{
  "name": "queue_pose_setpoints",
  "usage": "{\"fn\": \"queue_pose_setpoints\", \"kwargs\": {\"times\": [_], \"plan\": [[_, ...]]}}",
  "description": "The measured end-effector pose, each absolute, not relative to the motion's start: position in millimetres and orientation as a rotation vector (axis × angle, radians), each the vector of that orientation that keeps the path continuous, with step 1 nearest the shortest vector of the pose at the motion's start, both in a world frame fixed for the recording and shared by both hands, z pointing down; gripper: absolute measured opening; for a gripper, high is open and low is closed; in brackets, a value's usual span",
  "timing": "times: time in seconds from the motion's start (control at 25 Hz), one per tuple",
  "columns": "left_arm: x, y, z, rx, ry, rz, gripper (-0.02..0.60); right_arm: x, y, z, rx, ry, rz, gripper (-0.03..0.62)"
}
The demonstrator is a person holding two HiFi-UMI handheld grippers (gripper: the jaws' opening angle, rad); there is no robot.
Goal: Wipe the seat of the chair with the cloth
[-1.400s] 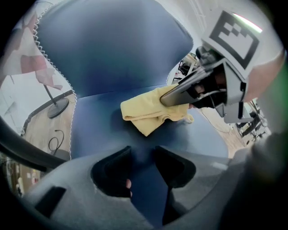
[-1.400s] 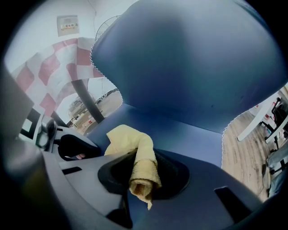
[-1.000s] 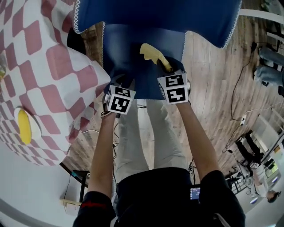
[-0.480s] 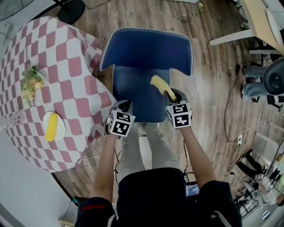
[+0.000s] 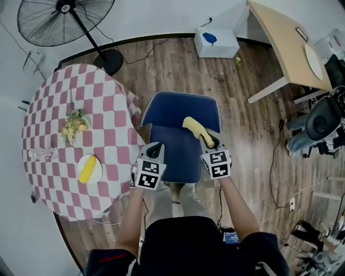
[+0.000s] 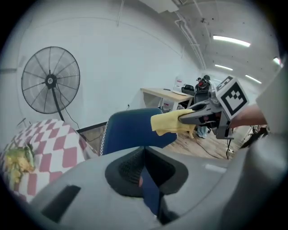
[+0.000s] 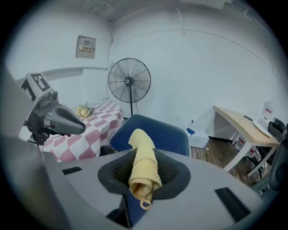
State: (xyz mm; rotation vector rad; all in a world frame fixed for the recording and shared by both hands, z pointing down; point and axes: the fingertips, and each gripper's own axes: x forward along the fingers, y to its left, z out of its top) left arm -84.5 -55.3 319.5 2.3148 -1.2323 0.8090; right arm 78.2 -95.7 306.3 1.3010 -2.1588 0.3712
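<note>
The blue chair stands below me, its backrest on the far side. My right gripper is shut on a rolled yellow cloth, which sticks out over the seat; up close the cloth fills its jaws. My left gripper hovers over the seat's left front corner, shut with nothing held. In the left gripper view the right gripper and the cloth hang in front of the backrest.
A round table with a red-checked cloth stands close left of the chair, bearing a plate and flowers. A standing fan is at the far left, a white box and a wooden desk at the far right. An office chair stands right.
The head view has pulled far back and up, so the chair looks much smaller. Both grippers have lifted off the seat's front edge, the cloth still in the right one.
</note>
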Motion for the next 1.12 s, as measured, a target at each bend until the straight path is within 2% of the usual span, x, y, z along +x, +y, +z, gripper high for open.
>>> {"fn": "queue_pose_setpoints", "kwargs": {"times": [0.6, 1.12], "plan": [[-112, -73, 77, 2.488, -1.523, 0.375, 0.018, 68, -104, 82, 1.499, -2.411, 0.031, 0.075], [-117, -27, -59, 2.708, -1.751, 0.094, 0.018, 62, -58, -39, 1.568, -2.552, -0.240, 0.075]]}}
